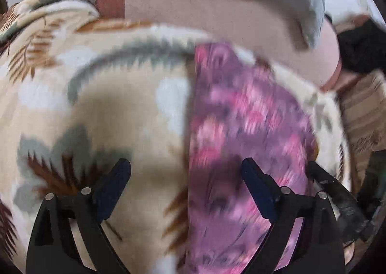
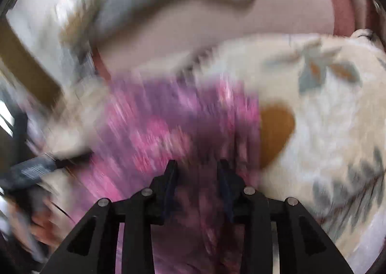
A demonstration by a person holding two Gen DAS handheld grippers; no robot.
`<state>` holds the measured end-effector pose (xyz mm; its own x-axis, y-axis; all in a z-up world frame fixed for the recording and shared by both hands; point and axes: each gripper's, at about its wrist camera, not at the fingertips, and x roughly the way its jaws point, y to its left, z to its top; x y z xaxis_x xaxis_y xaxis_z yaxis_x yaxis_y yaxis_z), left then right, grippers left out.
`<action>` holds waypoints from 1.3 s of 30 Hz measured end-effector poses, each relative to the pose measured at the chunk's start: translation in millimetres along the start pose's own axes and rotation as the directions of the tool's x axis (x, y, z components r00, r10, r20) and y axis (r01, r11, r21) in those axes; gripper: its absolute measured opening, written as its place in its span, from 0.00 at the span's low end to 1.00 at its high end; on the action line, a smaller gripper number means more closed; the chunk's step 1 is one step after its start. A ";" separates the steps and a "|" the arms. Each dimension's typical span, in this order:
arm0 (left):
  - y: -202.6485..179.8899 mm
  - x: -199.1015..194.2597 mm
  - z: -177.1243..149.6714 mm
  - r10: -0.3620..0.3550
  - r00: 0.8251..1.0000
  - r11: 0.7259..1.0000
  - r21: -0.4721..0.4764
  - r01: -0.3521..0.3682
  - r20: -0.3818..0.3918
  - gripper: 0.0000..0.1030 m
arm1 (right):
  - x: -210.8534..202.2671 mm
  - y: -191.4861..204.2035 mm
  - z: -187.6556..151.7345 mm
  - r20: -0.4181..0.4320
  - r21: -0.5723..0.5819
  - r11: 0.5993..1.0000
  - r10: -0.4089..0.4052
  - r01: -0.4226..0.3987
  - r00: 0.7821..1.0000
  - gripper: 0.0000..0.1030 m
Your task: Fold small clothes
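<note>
The pink and purple patterned garment [image 1: 241,114] lay flat on a cream fleece blanket [image 1: 108,110] with grey and brown leaf prints. The left gripper [image 1: 185,172] hovered over the garment's left edge, fingers spread wide, nothing between them. The right gripper [image 2: 196,171] hung above the garment [image 2: 168,124], fingers parted narrowly and empty; both views were blurred.

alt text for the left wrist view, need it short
Open left tongs hover over a purple-and-pink patterned garment lying on a cream blanket with grey and brown leaf motifs; one fingertip sits above the blanket, the other above the garment. The other black tool shows at the right edge. The image is motion-blurred.
</note>
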<state>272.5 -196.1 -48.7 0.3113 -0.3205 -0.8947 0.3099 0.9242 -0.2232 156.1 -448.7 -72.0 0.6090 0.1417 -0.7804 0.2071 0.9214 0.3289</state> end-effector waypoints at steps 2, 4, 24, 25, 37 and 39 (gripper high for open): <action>-5.5 3.6 -10.7 0.027 0.999 0.999 0.043 -0.026 -0.030 0.91 | -13.9 0.8 3.7 0.002 0.041 0.999 -0.012 0.012 1.000 0.35; -0.6 -11.6 -15.9 -0.004 1.000 1.000 0.031 0.005 -0.023 0.91 | -32.2 -14.4 5.3 0.021 0.156 0.986 0.057 -0.060 0.998 0.47; -16.9 11.9 -16.0 -0.333 0.937 0.936 -0.156 0.315 -0.106 0.83 | -6.4 -35.2 -21.6 0.007 0.254 0.944 0.218 -0.213 0.976 0.59; -19.4 12.1 -14.7 -0.313 0.944 0.942 -0.158 0.295 -0.105 0.75 | -7.2 -30.8 -20.4 -0.001 0.232 0.954 0.196 -0.190 0.981 0.52; -48.9 -29.8 -22.1 -0.122 0.992 0.992 0.011 0.123 -0.017 0.22 | -44.4 21.2 -15.9 0.052 0.067 0.997 0.043 -0.047 0.998 0.22; -49.8 -39.9 -25.0 -0.115 0.993 0.993 0.028 0.115 0.002 0.22 | -51.0 26.4 -17.3 0.055 0.061 0.997 0.039 -0.043 0.998 0.22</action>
<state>222.2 -224.2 -11.5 0.2751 -0.4247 -0.8625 0.3684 0.8752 -0.3135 117.3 -425.4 -32.7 0.6575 0.1580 -0.7367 0.2274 0.8905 0.3939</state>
